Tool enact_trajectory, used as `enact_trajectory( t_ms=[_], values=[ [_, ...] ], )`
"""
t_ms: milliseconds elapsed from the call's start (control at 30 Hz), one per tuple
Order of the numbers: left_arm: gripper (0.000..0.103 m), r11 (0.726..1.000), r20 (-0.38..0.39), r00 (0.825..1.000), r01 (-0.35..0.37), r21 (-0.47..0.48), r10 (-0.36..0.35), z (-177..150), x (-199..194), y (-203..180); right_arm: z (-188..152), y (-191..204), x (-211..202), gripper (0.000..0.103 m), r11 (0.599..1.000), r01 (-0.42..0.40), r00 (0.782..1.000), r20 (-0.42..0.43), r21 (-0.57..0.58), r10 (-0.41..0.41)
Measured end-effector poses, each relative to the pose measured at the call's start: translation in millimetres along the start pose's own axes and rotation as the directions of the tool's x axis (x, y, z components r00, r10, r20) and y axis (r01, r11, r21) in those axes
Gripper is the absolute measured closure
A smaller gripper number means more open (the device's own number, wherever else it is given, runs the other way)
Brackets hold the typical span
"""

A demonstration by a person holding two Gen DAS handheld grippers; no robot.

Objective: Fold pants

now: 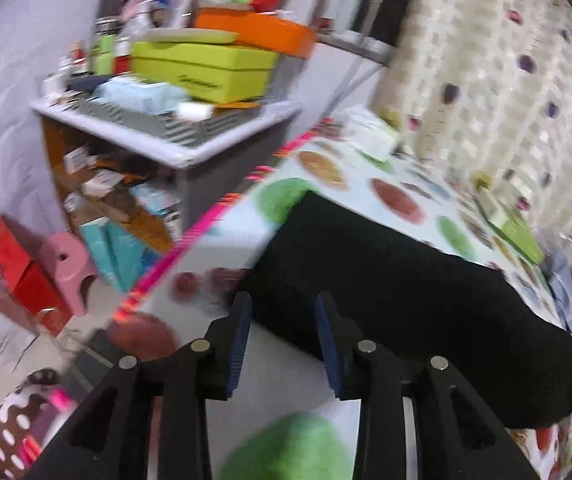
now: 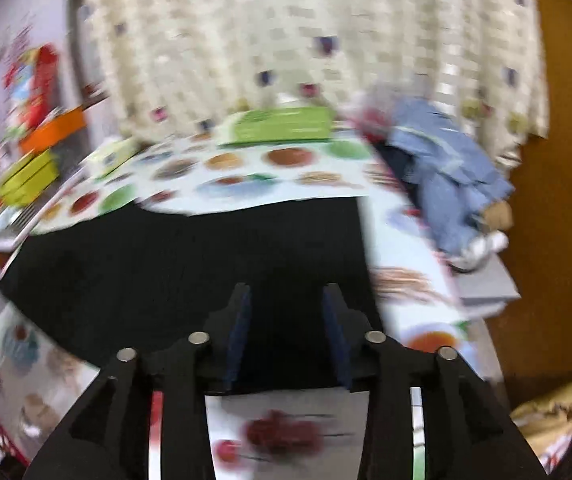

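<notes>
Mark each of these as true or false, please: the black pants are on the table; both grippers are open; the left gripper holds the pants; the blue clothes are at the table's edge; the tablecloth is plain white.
1. The black pants lie on the table. True.
2. The left gripper and the right gripper are both open. True.
3. The left gripper holds the pants. False: its jaws stand apart with nothing between them.
4. Blue clothes lie near the table's edge. True.
5. The tablecloth is plain white. False: it is white with colourful round prints.
</notes>
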State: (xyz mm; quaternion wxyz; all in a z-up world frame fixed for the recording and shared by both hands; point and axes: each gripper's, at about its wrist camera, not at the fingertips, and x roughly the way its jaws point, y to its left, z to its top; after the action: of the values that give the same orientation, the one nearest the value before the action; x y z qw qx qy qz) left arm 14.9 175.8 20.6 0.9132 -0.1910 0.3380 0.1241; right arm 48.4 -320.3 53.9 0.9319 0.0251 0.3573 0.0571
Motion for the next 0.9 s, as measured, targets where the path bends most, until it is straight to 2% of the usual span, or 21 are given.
enact_trajectory(
  t_ms=[100,233,267,300,400,467,567,700,900],
  values=[
    [0.067,0.991,-0.024,0.995,0.094,0.09,-0.093,-7,0,-38,-5,40,19,0.064,0.992,-0.066,0.996,-0.063,-0.107,0.06],
    [0.067,0.951,-0.1,0.975,0.215,0.222,-0.197,-26,5,-97,-16,75,36,0.064,0.974,-0.118,0.986,-0.137,-0.191,0.093],
    [0.067,0.938,-0.127,0.969,0.24,0.249,-0.214,-31,7,-109,-20,81,43,0.064,0.969,-0.12,0.981,-0.176,-0.216,0.082],
    [0.067,0.926,-0.155,0.963,0.258,0.275,-0.222,-37,10,-118,-24,85,42,0.064,0.96,-0.1,0.985,-0.165,-0.261,0.058],
    [0.067,0.908,-0.221,0.957,0.254,0.332,-0.187,-55,20,-134,-28,83,38,0.064,0.952,-0.101,0.982,-0.181,-0.288,0.049],
    [0.066,0.9,-0.218,0.957,0.259,0.352,-0.19,-56,16,-136,-29,79,36,0.063,0.953,-0.107,0.981,-0.186,-0.285,0.054],
    [0.066,0.902,-0.217,0.957,0.261,0.344,-0.194,-57,15,-133,-26,79,30,0.063,0.959,-0.1,0.985,-0.166,-0.266,0.057],
    [0.066,0.904,-0.197,0.958,0.266,0.333,-0.21,-54,8,-136,-25,94,22,0.063,0.952,-0.147,0.986,-0.121,-0.268,0.118],
    [0.066,0.878,-0.244,0.941,0.314,0.361,-0.236,-68,7,-159,-33,116,36,0.063,0.936,-0.158,0.979,-0.172,-0.314,0.108]
  ],
)
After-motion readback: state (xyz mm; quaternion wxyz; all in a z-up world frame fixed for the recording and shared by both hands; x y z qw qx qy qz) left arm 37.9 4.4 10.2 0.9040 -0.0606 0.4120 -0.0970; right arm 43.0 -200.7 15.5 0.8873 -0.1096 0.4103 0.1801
